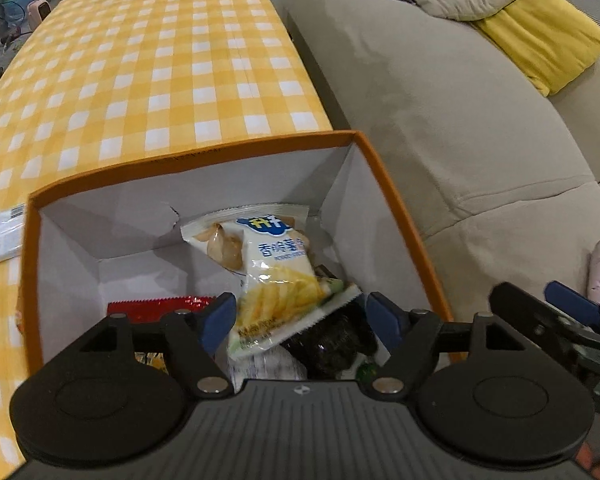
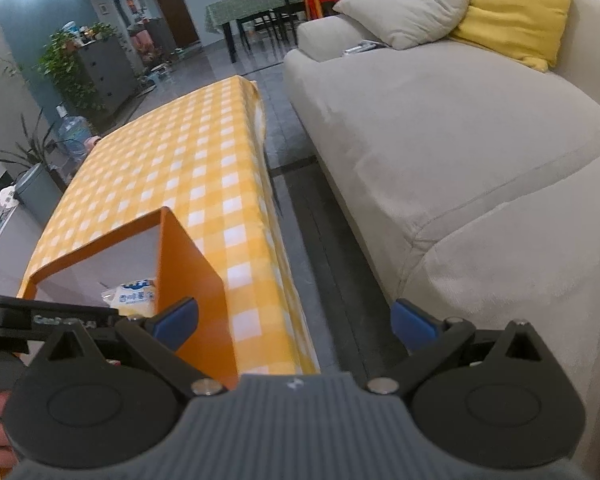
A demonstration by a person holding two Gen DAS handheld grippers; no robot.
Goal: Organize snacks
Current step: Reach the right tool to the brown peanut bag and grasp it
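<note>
An orange box [image 1: 396,200] with white inner walls stands on the yellow checked table [image 1: 140,72]. Inside lie a white and yellow chip bag [image 1: 276,276], a red packet [image 1: 160,306], a dark packet [image 1: 332,340] and others. My left gripper [image 1: 302,316] is open above the box, its blue pads either side of the chip bag without touching it. My right gripper [image 2: 294,322] is open and empty, right of the box [image 2: 192,280] over the table's edge; it also shows in the left wrist view [image 1: 556,312].
A white packet [image 1: 0,236] lies on the table left of the box. A beige sofa [image 2: 440,152] with a yellow cushion [image 2: 516,12] runs along the right, across a narrow floor gap [image 2: 320,264]. Plants and a water bottle [image 2: 74,132] stand far left.
</note>
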